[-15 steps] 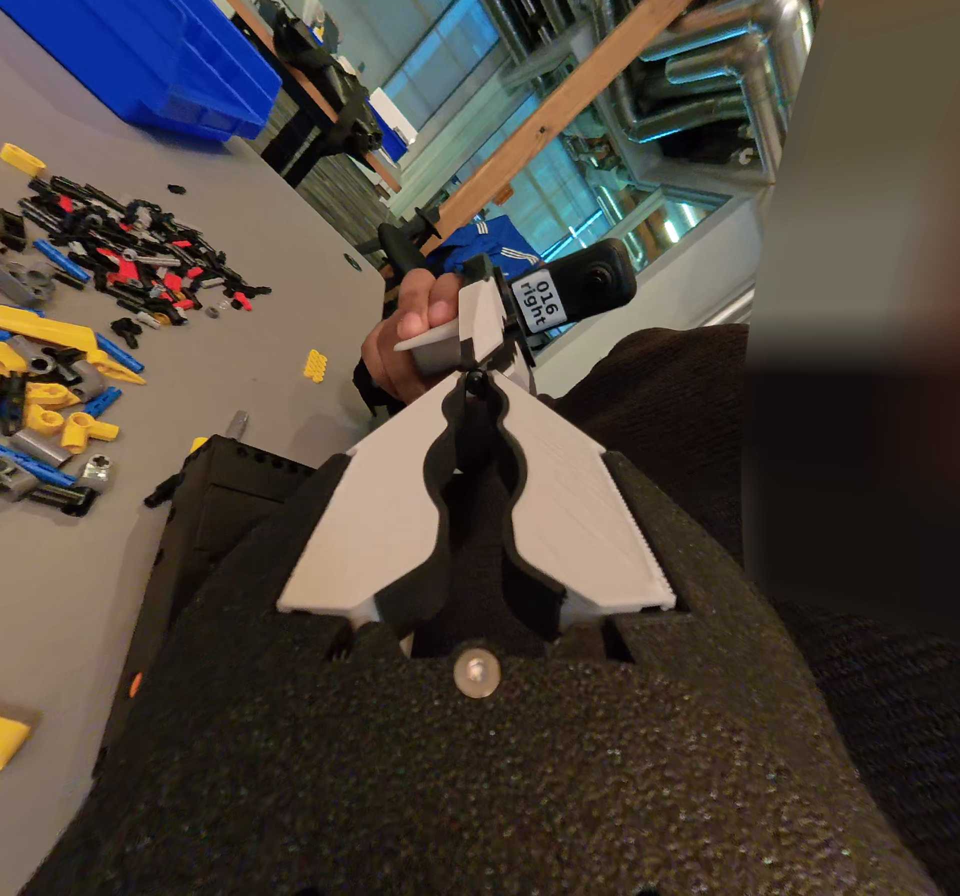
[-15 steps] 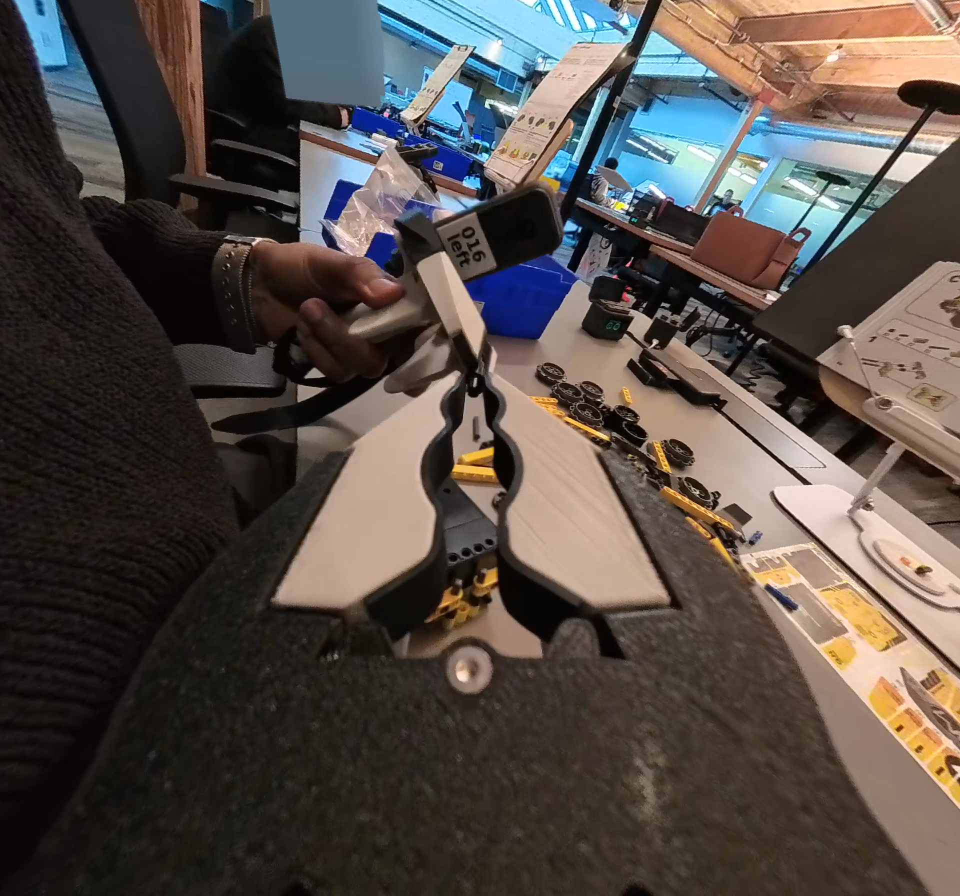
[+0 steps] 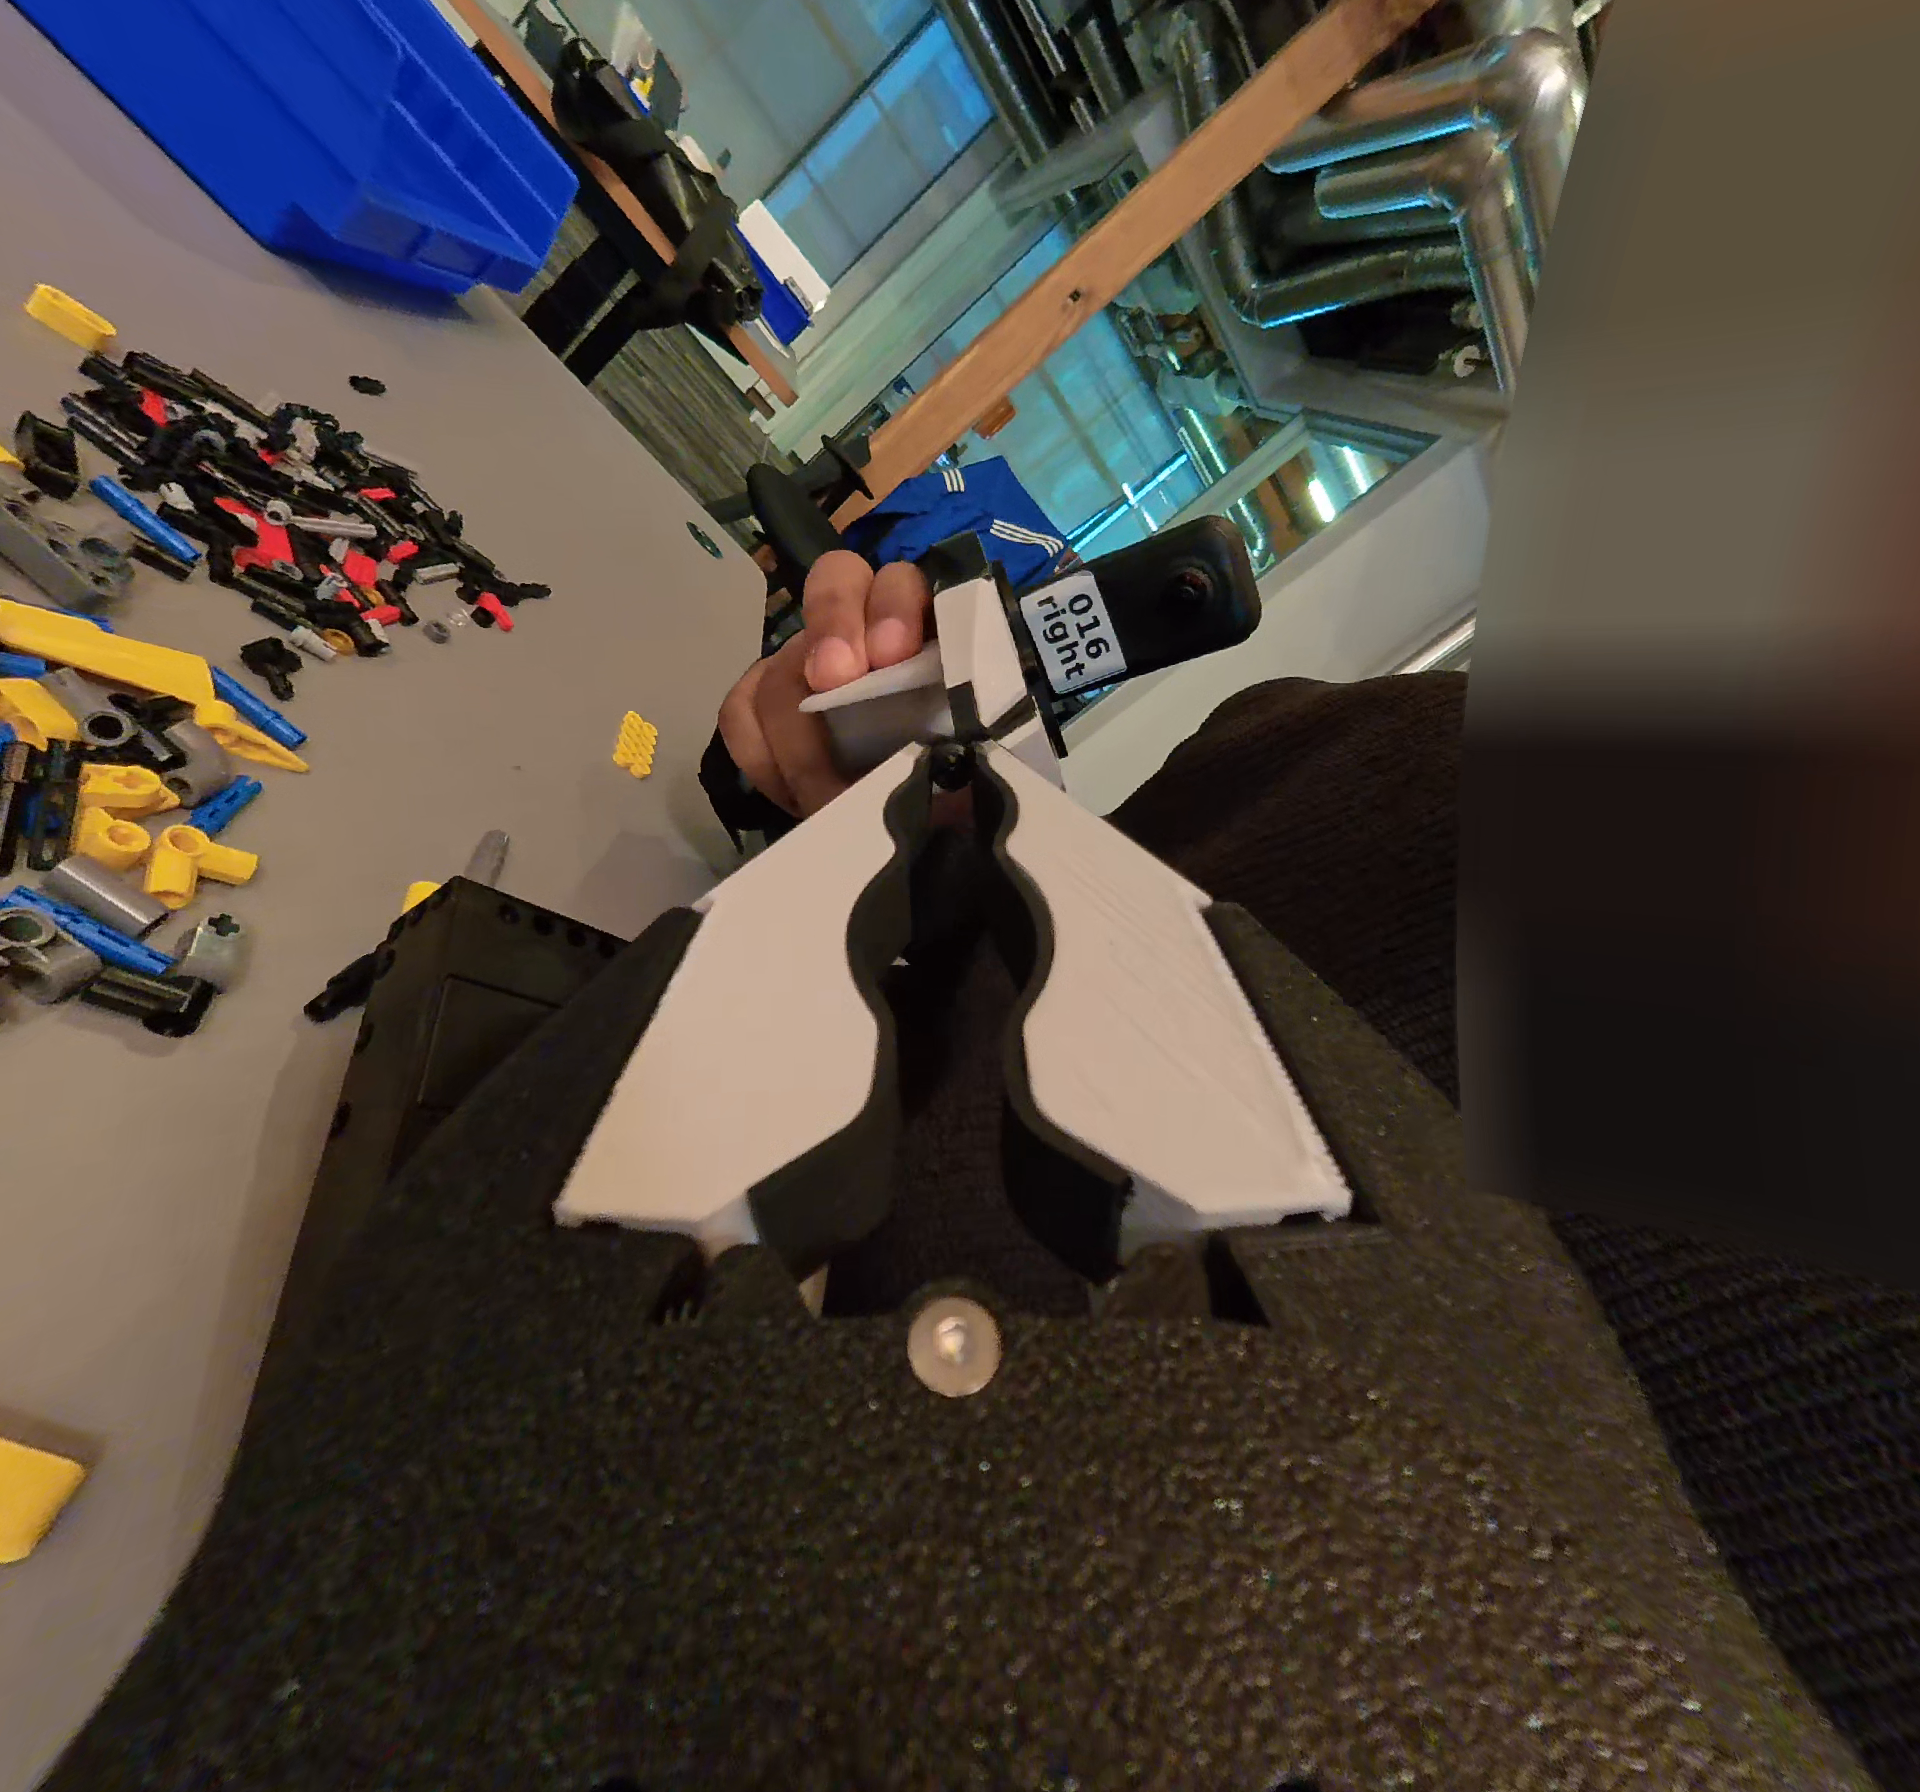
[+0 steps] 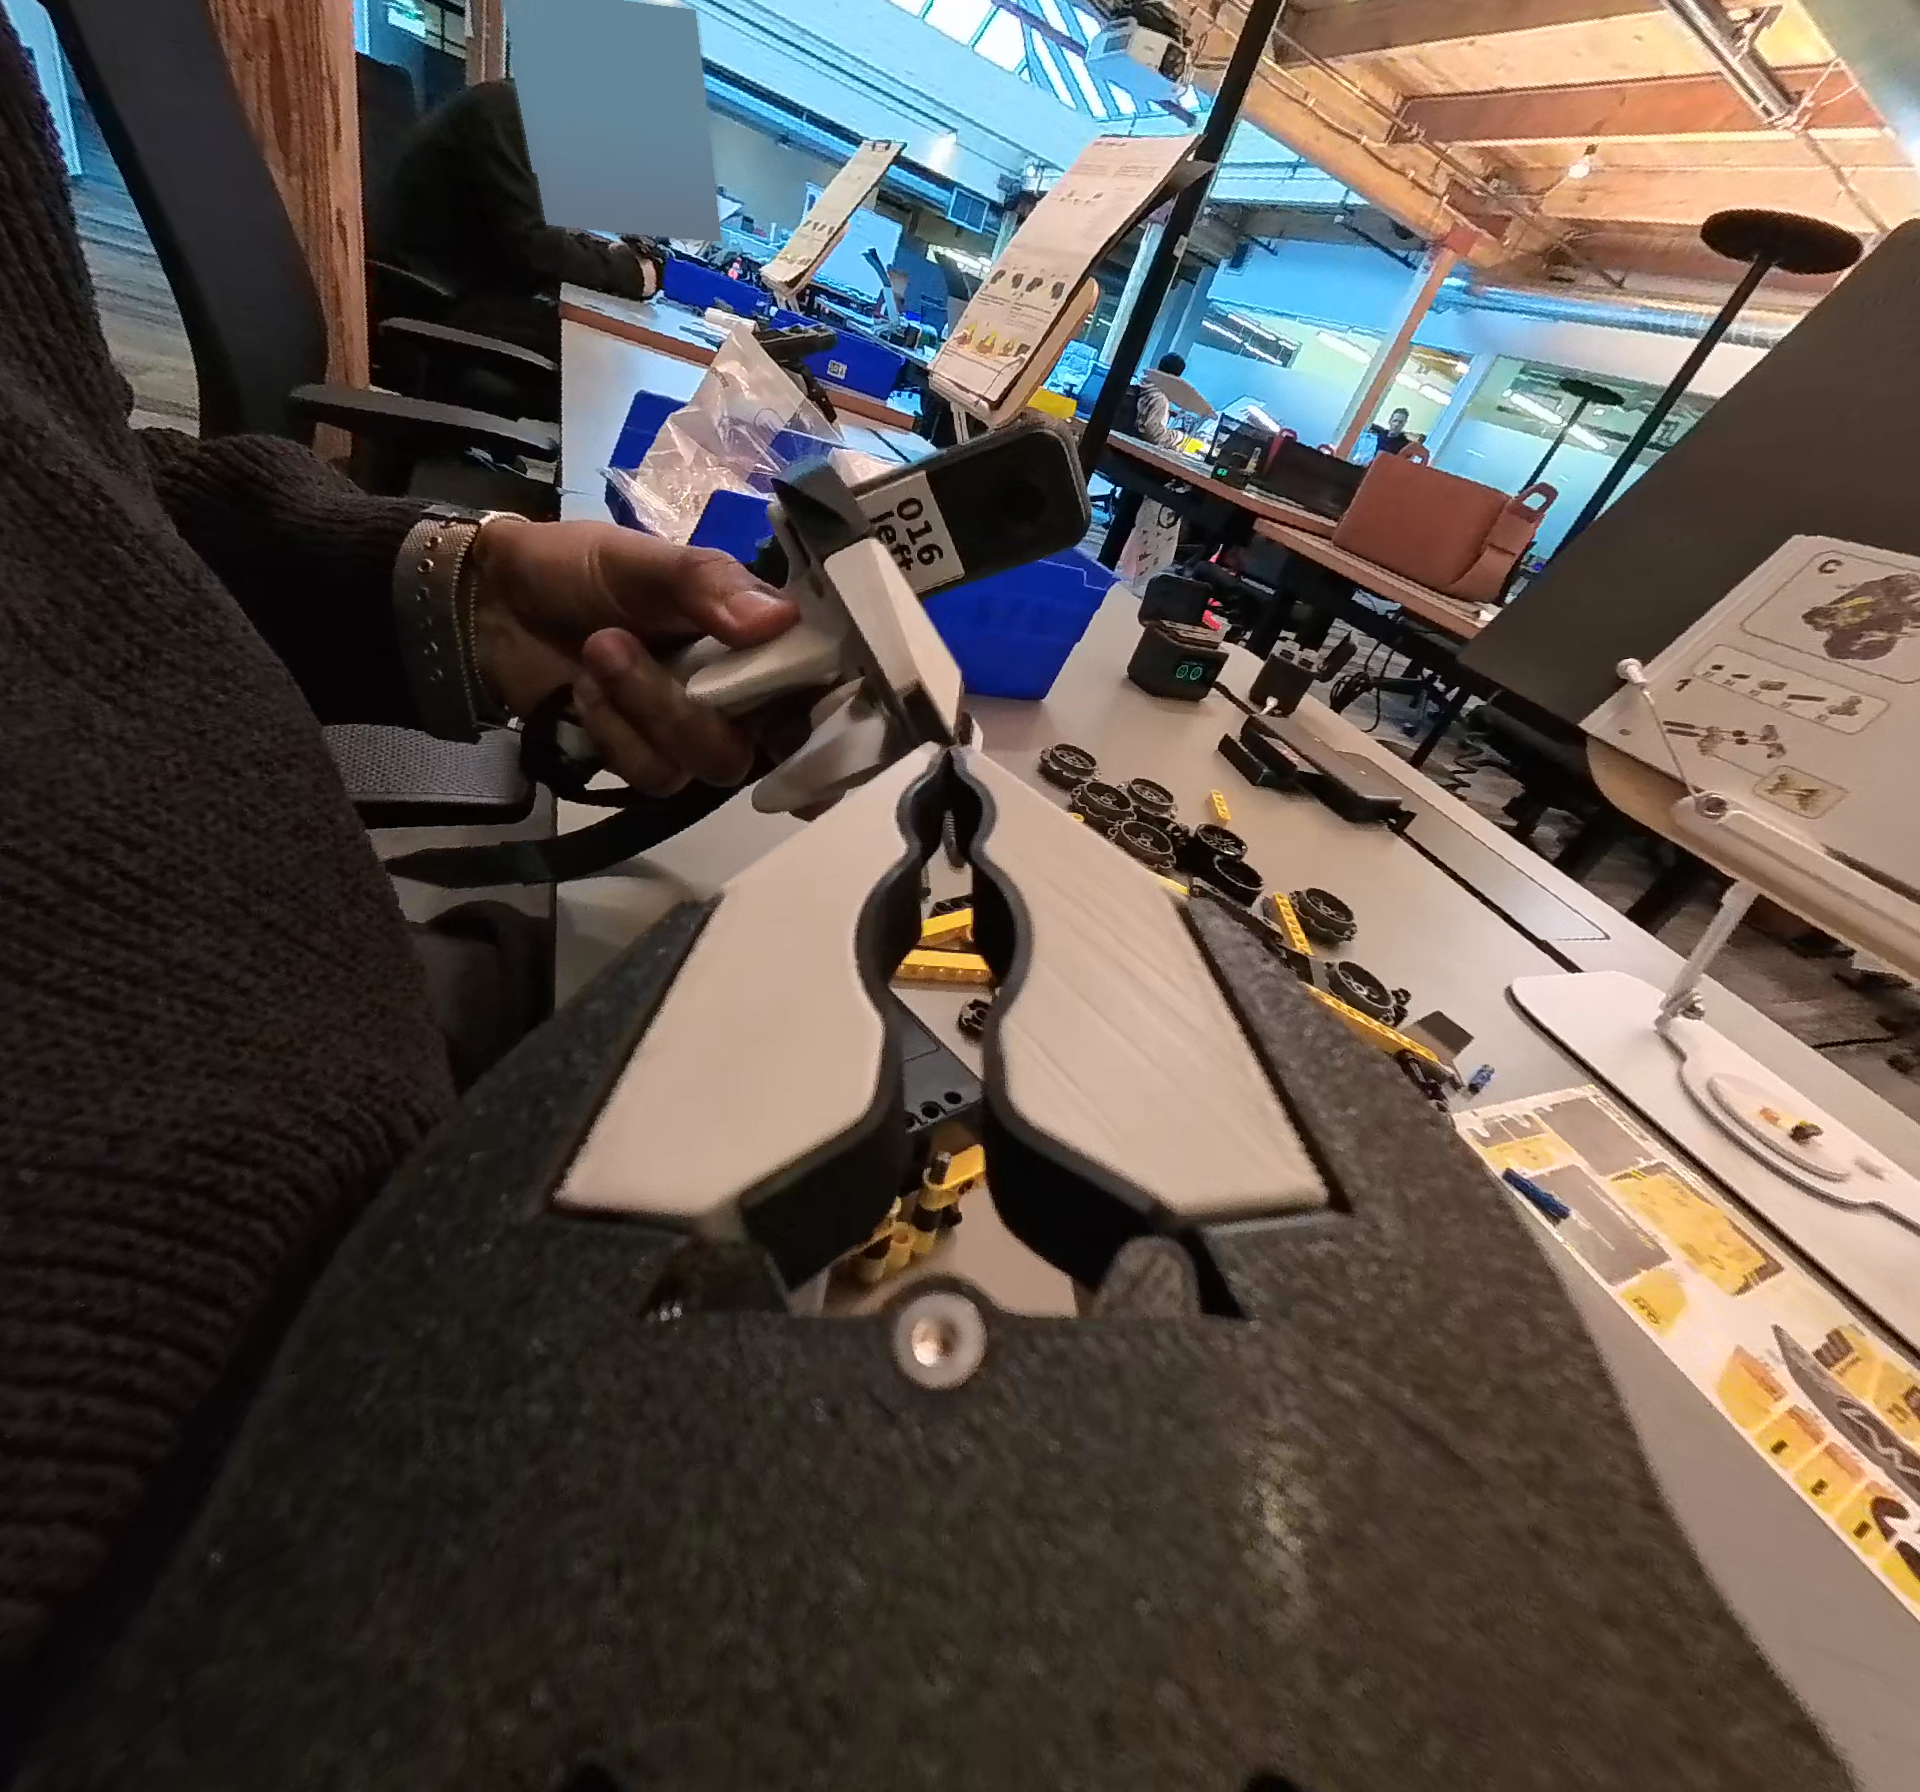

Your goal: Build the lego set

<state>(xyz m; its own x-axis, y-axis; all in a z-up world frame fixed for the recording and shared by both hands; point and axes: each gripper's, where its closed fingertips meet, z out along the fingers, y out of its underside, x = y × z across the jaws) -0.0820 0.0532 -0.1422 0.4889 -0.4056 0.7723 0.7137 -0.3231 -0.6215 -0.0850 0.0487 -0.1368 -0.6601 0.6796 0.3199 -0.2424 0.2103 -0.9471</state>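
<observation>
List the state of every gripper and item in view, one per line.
left gripper: shut on a small black pin, tip to tip with the other gripper.
right gripper: tips closed; grip unclear.
black pin: held in the air.
blue bin: resting on the table.
loose parts pile: scattered.
black wheels: loose on the table.

Each of the 2 views looks forward along its own jaws from a camera mounted just behind them, very near the tips. The left wrist view is tilted steeply, the grey table [image 3: 436, 807] slanting along its left side, facing the right gripper [image 3: 961, 755]. The right wrist view sits closer to level, low over the table, facing the left gripper [image 4: 940, 740]. Both share the point where the tips meet, and the blue bin [image 3: 260, 69].
</observation>
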